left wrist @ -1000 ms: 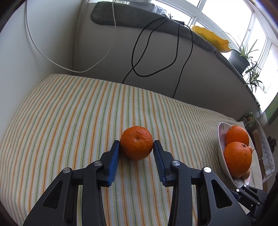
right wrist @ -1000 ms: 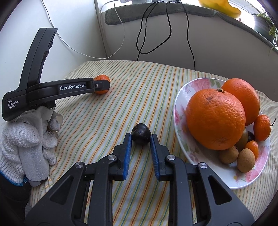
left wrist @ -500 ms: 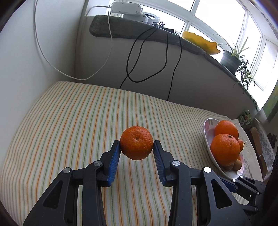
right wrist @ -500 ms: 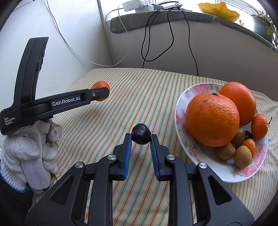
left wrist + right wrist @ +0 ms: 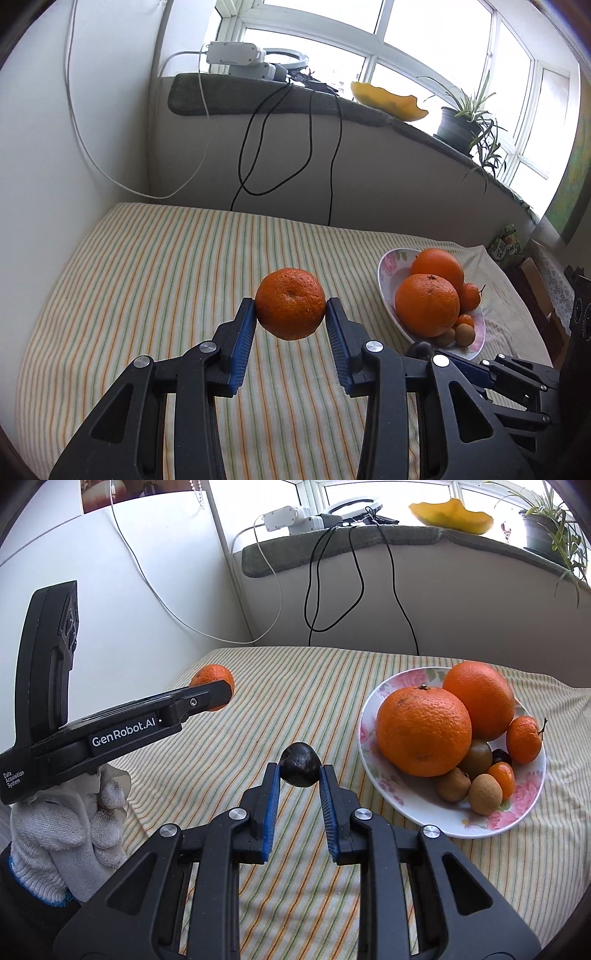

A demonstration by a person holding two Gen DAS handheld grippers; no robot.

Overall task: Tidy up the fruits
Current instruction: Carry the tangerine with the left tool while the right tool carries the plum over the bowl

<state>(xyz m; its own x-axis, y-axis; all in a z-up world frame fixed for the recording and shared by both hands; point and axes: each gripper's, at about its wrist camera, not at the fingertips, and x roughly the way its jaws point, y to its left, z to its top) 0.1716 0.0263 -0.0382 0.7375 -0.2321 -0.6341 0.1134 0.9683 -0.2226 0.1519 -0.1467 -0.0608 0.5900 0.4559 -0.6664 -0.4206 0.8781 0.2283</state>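
Note:
My left gripper (image 5: pixel 290 314) is shut on an orange mandarin (image 5: pixel 290 302) and holds it well above the striped cloth; it also shows in the right wrist view (image 5: pixel 214 686). My right gripper (image 5: pixel 299 773) is shut on a small dark fruit (image 5: pixel 300 763), held above the cloth left of the plate. The flowered plate (image 5: pixel 402 805) holds two big oranges (image 5: pixel 423 733), small mandarins and several small brown fruits. In the left wrist view the plate (image 5: pixel 388 269) lies to the right.
The striped cloth (image 5: pixel 166 277) covers the table. Walls stand close at left and back, with black and white cables (image 5: pixel 251 147) hanging down. A sill above holds a yellow dish (image 5: pixel 388 101) and a potted plant (image 5: pixel 461 122).
Both grippers have risen off the cloth with their fruits. The left gripper has lifted the mandarin higher and the plate now sits lower and nearer the middle in its view.

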